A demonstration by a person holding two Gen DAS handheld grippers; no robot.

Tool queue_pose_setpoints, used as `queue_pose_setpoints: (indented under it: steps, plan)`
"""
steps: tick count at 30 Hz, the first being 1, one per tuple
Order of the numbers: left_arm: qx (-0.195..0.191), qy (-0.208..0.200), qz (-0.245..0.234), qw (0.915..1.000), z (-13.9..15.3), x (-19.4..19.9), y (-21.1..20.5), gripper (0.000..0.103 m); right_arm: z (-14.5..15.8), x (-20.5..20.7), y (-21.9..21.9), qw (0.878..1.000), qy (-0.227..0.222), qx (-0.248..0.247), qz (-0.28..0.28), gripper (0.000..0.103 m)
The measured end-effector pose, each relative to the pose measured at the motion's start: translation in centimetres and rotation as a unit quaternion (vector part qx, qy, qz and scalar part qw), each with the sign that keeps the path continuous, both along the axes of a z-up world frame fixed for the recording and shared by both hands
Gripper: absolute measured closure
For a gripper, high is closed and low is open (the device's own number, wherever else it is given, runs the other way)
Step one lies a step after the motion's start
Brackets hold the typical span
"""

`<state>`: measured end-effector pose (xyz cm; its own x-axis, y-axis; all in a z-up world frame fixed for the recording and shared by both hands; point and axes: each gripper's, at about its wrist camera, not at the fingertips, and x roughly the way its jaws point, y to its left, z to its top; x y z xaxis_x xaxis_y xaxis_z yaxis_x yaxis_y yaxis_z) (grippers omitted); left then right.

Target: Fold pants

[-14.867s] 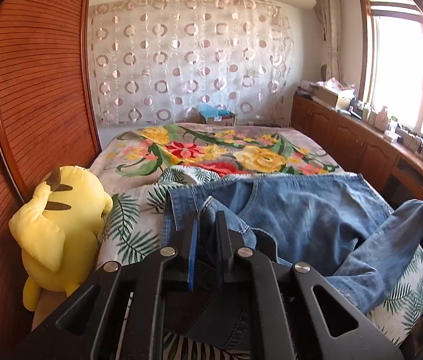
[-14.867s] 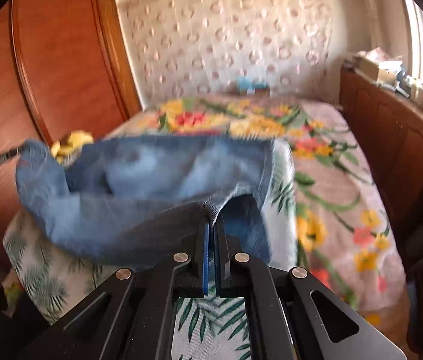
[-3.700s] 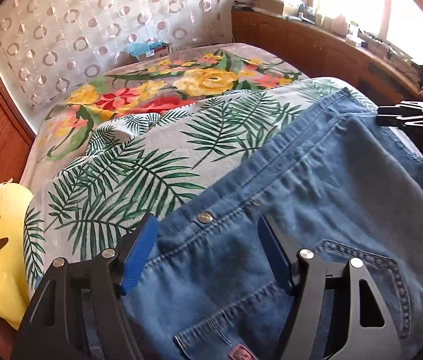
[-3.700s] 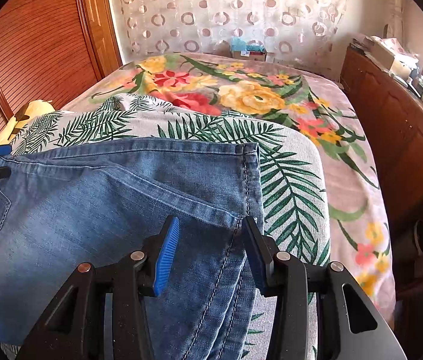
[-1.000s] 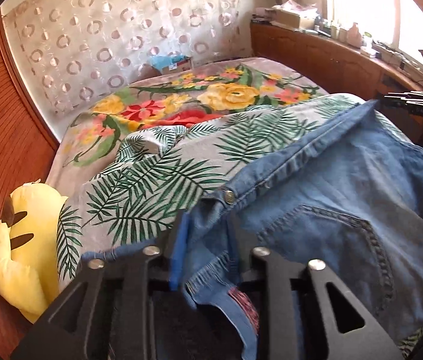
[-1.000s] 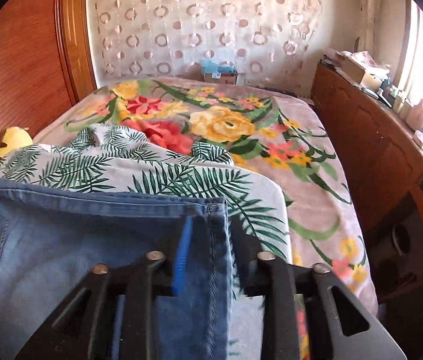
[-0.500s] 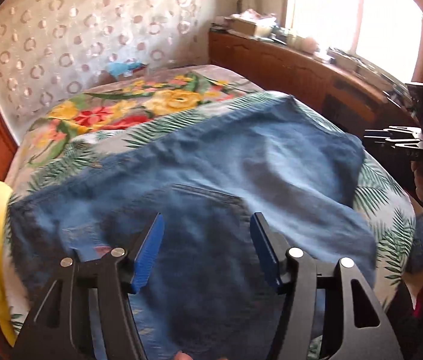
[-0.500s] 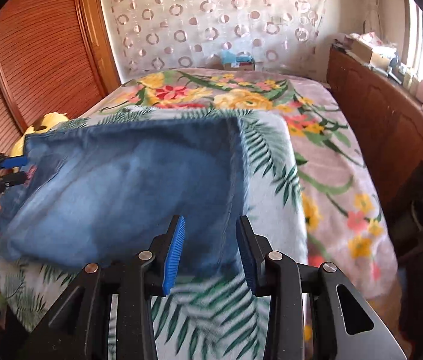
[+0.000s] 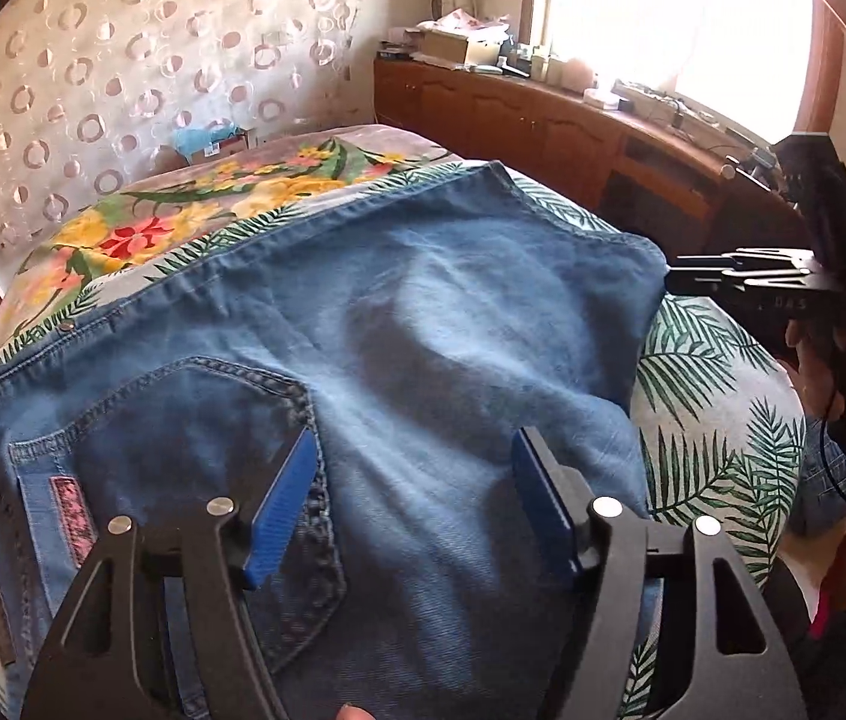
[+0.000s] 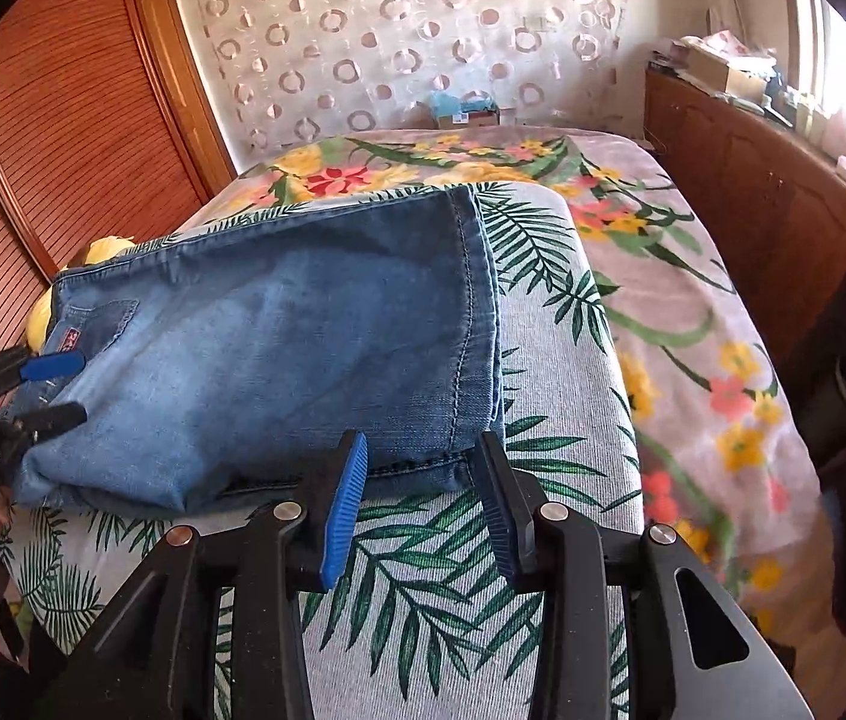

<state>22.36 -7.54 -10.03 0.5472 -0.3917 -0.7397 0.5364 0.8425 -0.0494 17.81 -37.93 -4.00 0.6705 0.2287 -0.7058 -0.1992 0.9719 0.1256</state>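
Note:
Blue denim pants (image 9: 399, 324) lie folded over on the palm-leaf bedspread (image 9: 717, 360), back pocket and pink label nearest the left wrist camera. My left gripper (image 9: 414, 468) hovers over the pocket end, its jaws opening, blue pads apart and off the cloth. In the right wrist view the pants (image 10: 279, 336) lie with the hemmed leg ends toward my right gripper (image 10: 420, 468). Its jaws are opening just short of the hem, nothing between them. Each gripper also shows in the other's view: the right gripper (image 9: 678, 273) at the hem edge, the left gripper (image 10: 69, 390) at the waist end.
A flowered blanket (image 10: 693, 312) covers the bed beyond and to the right. A yellow plush toy (image 10: 99, 252) peeks out behind the pants at the left. A wooden sideboard (image 9: 543, 120) with clutter runs along the window. A slatted wooden panel (image 10: 63, 120) stands at the left.
A second ago both grippers gripped the lifted denim. The pants have since been laid down folded on the bed, both grippers have let go, and their jaws now stand apart.

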Motion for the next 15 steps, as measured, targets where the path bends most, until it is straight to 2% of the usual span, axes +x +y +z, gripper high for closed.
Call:
queue_pose_setpoints:
  steps: [9,15]
  plan:
    - [0.018,0.000,0.013,0.9997,-1.4,-0.3,-0.4,0.030,-1.1,1.4,0.9,1.000,0.006,0.021,-0.020,0.064]
    - [0.026,0.003,0.019,0.9995,-2.4,-0.5,0.0,0.030,-1.8,2.0,1.4,0.999,0.017,0.005,-0.040,0.066]
